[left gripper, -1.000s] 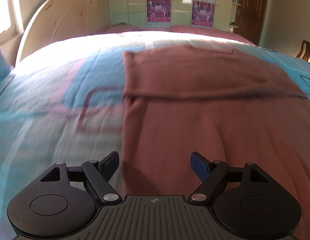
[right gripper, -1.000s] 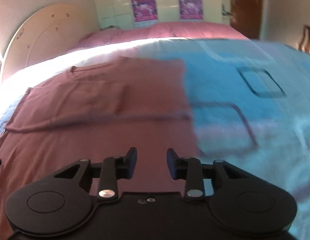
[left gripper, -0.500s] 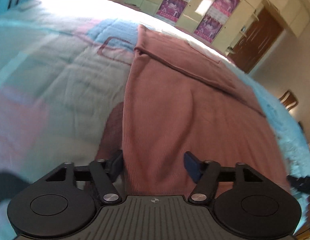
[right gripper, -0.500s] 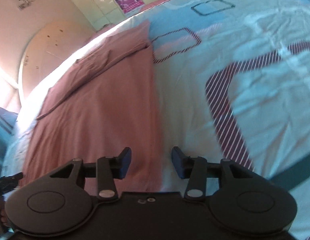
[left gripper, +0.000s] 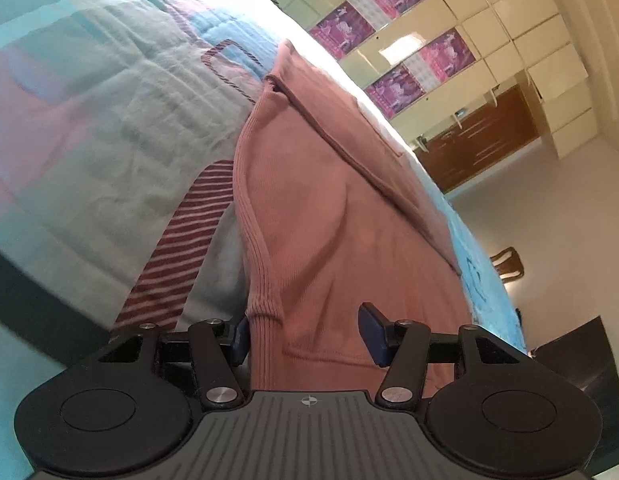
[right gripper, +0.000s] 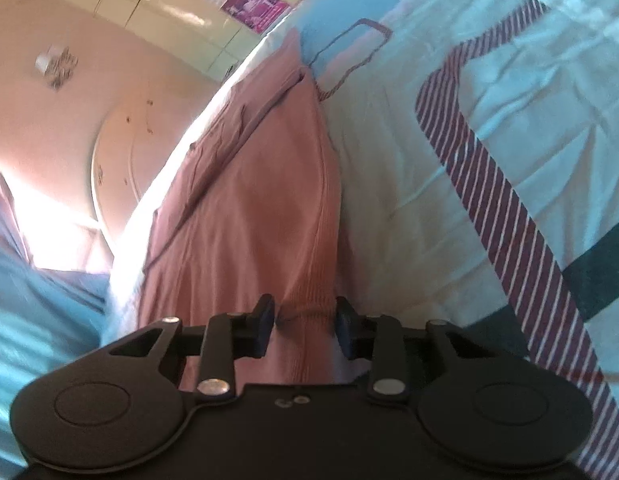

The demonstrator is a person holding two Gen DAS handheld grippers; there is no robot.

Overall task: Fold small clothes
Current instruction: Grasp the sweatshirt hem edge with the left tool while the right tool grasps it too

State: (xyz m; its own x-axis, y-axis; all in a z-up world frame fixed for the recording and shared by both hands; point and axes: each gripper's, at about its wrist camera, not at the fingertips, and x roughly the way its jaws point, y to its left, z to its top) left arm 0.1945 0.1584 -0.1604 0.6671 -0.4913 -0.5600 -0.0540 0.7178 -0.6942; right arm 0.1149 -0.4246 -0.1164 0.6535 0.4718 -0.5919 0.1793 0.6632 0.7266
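A rust-brown ribbed shirt lies flat on the bed, its top part folded over. My left gripper is open, its jaws either side of the shirt's near left hem corner. The same shirt shows in the right wrist view. My right gripper is open with a narrower gap, its jaws around the shirt's near right hem corner. Both cameras are tilted and low over the bed's near edge.
The bedspread is light blue with pink patches and maroon striped bands. A rounded headboard and cupboards with purple posters stand beyond. A wooden chair is at the far right.
Both grippers have dropped and pulled back to the shirt's near hem, tilting outward. The hem corners now sit between the jaws. The right jaws stand slightly wider than a second ago.
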